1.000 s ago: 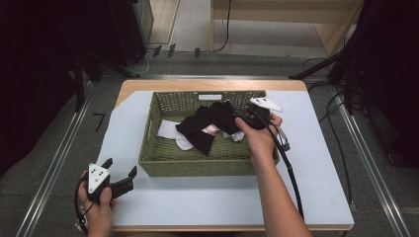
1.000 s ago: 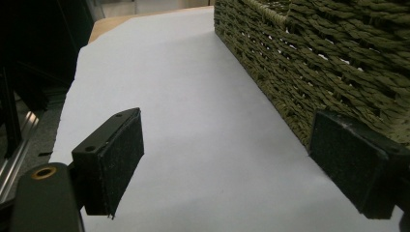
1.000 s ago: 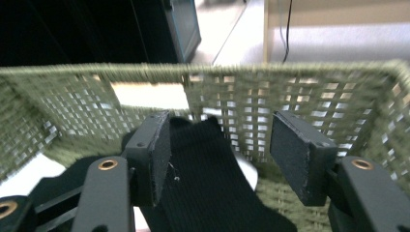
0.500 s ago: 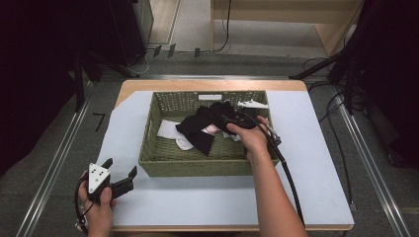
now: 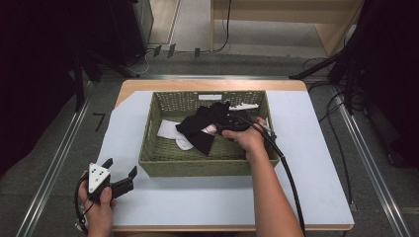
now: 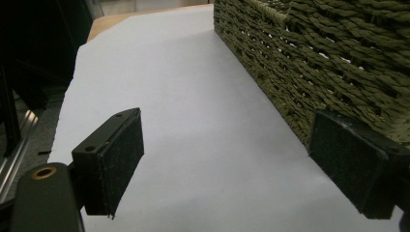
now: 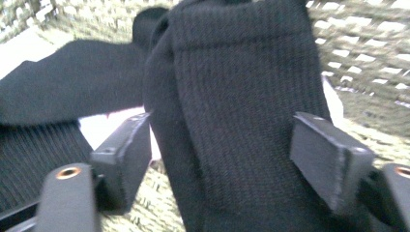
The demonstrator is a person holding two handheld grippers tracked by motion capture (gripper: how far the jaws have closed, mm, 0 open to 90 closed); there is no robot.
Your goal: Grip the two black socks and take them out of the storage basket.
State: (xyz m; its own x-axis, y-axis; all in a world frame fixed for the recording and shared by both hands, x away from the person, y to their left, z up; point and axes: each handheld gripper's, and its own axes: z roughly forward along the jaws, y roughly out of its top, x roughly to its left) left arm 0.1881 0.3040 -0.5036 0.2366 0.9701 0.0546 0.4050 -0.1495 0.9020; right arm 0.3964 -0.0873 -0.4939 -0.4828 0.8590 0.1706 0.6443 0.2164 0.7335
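Jaws of the right gripper (image 7: pixel 220 159) have just been opening around a black sock (image 7: pixel 241 121) in the basket (image 5: pixel 163 163); left gripper (image 6: pixel 225 166) (jaws apart, empty) rests on the tabletop (image 5: pixel 197 202).

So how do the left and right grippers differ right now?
The left gripper hovers over the white sheet beside the wicker basket, nothing between its jaws. The right gripper is down inside the basket, jaws just opened, straddling a black sock. Both stand open.
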